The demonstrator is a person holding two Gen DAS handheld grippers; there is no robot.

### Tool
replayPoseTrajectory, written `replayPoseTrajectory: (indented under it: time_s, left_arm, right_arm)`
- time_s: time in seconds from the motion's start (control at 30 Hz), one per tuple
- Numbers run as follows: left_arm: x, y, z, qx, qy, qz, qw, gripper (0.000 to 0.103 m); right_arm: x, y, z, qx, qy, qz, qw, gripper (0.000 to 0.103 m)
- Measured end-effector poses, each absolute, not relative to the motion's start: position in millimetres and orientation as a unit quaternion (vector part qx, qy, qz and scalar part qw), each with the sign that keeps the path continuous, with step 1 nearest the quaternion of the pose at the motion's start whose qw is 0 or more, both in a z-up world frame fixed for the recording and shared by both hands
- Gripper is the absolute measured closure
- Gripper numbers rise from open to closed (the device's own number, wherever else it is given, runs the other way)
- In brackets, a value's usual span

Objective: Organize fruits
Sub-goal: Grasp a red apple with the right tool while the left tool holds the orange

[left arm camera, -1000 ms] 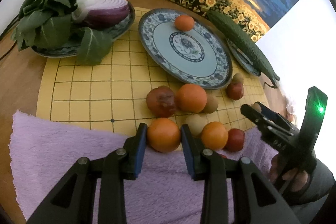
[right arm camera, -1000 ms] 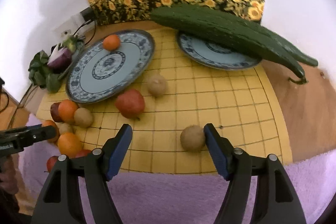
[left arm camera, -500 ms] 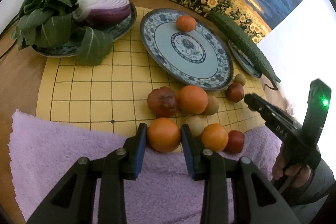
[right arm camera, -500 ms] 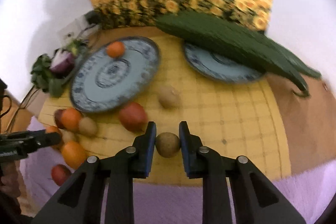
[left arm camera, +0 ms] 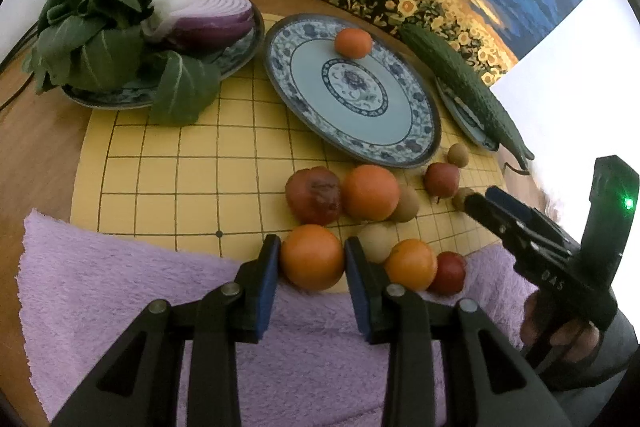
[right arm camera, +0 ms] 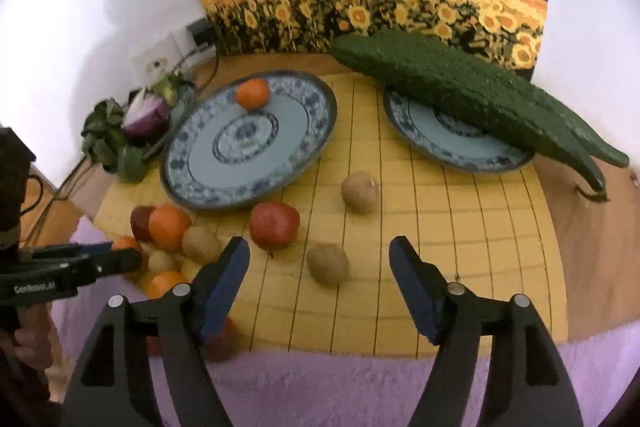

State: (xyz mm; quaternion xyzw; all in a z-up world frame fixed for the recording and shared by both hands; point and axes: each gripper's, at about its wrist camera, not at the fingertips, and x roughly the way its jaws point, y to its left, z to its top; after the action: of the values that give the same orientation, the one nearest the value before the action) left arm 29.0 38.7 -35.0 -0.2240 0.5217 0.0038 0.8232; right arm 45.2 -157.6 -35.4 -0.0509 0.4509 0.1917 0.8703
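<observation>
Orange (left arm camera: 311,257) clamped between left gripper (left arm camera: 308,261) fingers.
Right gripper (right arm camera: 320,261) fingers spread wide; brown fruit (right arm camera: 327,264) lies loose between them on yellow mat (right arm camera: 440,227).

Left tongs (left arm camera: 311,259) clamping orange (left arm camera: 312,255) (towel edge)

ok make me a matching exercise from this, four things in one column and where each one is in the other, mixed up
Things:
1. small orange
2. cucumber
3. red onion half
4. large orange

Places:
A. between the left gripper's pads
B. on the plate with leafy greens
C. lying across the right-hand plate
D. at the far rim of the middle plate

Pairs: 1-D, 2-C, 3-B, 4-A
</observation>
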Motion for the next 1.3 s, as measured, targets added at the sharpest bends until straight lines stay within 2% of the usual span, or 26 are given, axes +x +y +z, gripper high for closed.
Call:
replayPoseTrajectory:
  time_s: [0.07,0.1,0.13,0.17,0.2,0.27,0.33,0.4,0.63,0.73,0.83,0.9,0.93,1.1,1.3]
  left_arm:
    - [29.3,38.7,-35.0,-0.223,0.522,0.003,0.823,0.069]
    - [29.7,38.5,-35.2,-0.223,0.522,0.003,0.823,0.069]
    - [29.8,38.5,-35.1,-0.223,0.522,0.003,0.823,0.069]
    - [30.1,38.6,-35.2,-0.223,0.522,0.003,0.823,0.069]
    - [30.1,38.5,-35.2,-0.221,0.523,0.003,0.824,0.069]
    - [29.8,38.1,-35.1,-0.218,0.522,0.003,0.824,0.069]
    - [30.2,37.4,-34.9,-0.219,0.522,0.004,0.824,0.069]
    - [30.4,36.8,-34.7,-0.221,0.521,0.005,0.825,0.069]
    - [30.7,39.3,-27.9,-0.227,0.501,0.016,0.835,0.069]
    - [30.9,41.4,-28.7,-0.233,0.499,0.018,0.834,0.069]
    - [29.5,42.9,-31.2,-0.239,0.502,0.02,0.831,0.069]
    - [28.2,43.8,-32.1,-0.24,0.506,0.02,0.828,0.069]
    - [27.9,44.2,-32.4,-0.24,0.509,0.018,0.827,0.069]
    - [29.2,44.5,-31.7,-0.225,0.532,0.01,0.816,0.069]
    - [28.0,47.3,-22.1,-0.209,0.525,-0.034,0.824,0.069]
  right_arm:
    - [41.8,-159.0,-34.7,-0.052,0.461,0.194,0.864,0.029]
    - [39.8,-159.4,-34.1,-0.047,0.462,0.201,0.863,0.033]
    - [39.2,-157.6,-34.8,-0.047,0.464,0.205,0.861,0.038]
    - [40.2,-154.4,-37.0,-0.051,0.47,0.207,0.857,0.05]
    - [41.6,-151.5,-39.2,-0.051,0.476,0.208,0.853,0.055]
    - [43.4,-147.3,-41.0,-0.042,0.478,0.208,0.852,0.055]
    - [46.6,-141.3,-42.9,-0.036,0.48,0.194,0.855,0.048]
    - [49.2,-135.3,-47.8,-0.008,0.491,0.178,0.853,0.027]
    - [57.2,-114.6,-49.9,-0.022,0.458,0.113,0.882,0.027]
    - [58.3,-115.3,-55.2,-0.03,0.459,0.088,0.884,0.036]
    - [59.3,-114.0,-55.2,-0.032,0.447,0.077,0.89,0.049]
    - [60.4,-115.1,-55.2,-0.034,0.439,0.069,0.895,0.065]
    - [61.5,-115.9,-55.5,-0.035,0.435,0.065,0.898,0.069]
    - [51.6,-119.5,-58.9,-0.032,0.418,0.063,0.906,0.069]
    - [32.6,-124.6,-57.9,-0.033,0.391,0.051,0.918,0.07]
